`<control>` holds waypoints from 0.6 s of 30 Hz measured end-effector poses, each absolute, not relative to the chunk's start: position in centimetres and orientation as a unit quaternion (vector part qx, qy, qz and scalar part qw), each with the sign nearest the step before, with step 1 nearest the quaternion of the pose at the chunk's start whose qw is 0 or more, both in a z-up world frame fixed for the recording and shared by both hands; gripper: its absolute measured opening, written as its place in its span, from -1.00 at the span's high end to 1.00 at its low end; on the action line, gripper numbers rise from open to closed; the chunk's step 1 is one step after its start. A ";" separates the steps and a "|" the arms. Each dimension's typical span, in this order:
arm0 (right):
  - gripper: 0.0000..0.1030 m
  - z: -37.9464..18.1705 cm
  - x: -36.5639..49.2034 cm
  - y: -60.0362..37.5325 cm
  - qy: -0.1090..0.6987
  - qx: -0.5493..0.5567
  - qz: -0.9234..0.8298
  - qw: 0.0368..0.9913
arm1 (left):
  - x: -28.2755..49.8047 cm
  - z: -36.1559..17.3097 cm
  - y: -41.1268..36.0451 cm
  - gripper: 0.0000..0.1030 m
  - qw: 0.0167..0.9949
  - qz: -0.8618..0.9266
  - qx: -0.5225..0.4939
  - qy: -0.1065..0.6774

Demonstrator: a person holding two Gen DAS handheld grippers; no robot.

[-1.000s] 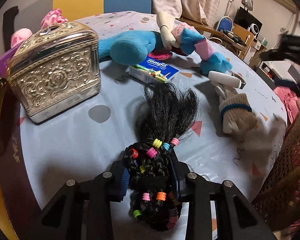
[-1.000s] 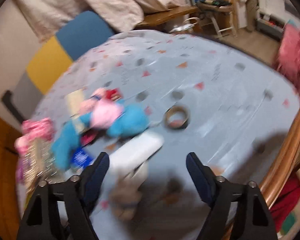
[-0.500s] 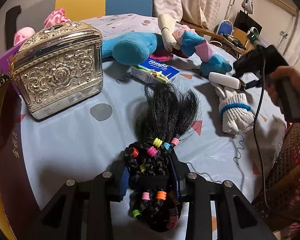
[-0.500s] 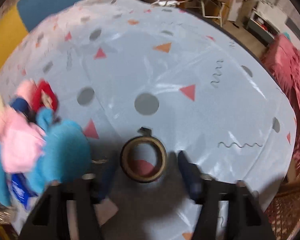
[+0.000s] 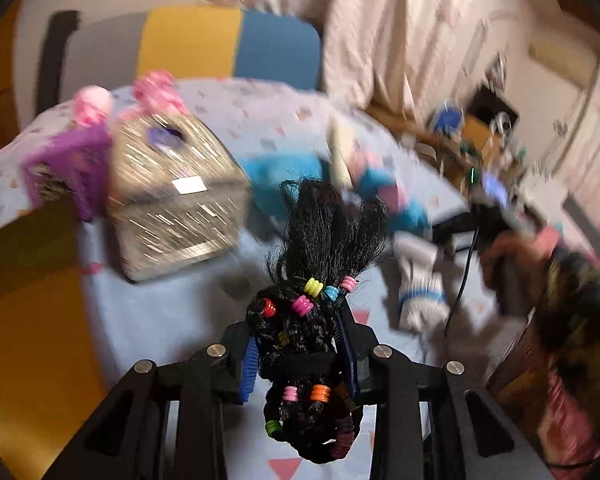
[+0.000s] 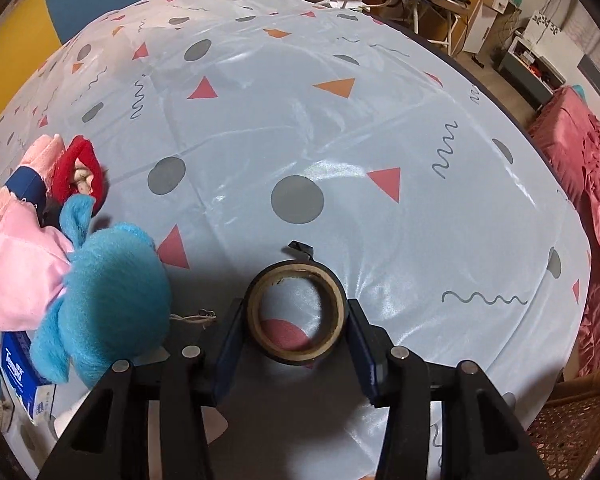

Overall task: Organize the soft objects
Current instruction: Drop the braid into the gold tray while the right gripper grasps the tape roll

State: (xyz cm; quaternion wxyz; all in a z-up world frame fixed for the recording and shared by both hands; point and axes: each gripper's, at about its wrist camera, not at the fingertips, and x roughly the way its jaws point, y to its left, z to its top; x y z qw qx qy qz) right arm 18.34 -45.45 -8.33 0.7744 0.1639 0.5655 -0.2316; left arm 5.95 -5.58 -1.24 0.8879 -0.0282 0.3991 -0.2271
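- Left wrist view: my left gripper [image 5: 300,344] sits at the bottom centre of the frame, its two blue pads clamped on a bundle of black braided hair [image 5: 314,312] strung with coloured beads. The loose ends fan upward toward the middle of the frame. The background is blurred. A silver box [image 5: 176,204] is at centre left on the table [image 5: 140,312], a blue plush toy [image 5: 284,184] lies behind the hair, and a white glove [image 5: 420,300] with a blue band lies at centre right.
- Right wrist view: my right gripper [image 6: 296,332] is at bottom centre, its fingers apart on either side of a roll of tape [image 6: 296,316] lying flat on the patterned tablecloth [image 6: 300,120]; I cannot tell whether the pads touch it. The blue plush toy [image 6: 108,300] is at lower left, beside a pink cloth [image 6: 20,272].
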 end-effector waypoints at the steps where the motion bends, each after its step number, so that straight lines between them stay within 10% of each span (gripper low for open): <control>1: 0.05 -8.3 18.3 -45.4 0.565 0.161 -0.232 0.775 | 5.7 -0.1 -4.5 0.35 0.893 -0.222 -0.043 0.389; 18: 0.05 -8.2 18.6 -44.4 0.566 0.137 -0.232 0.779 | 11.0 -2.0 13.9 0.31 0.875 0.063 -0.214 0.429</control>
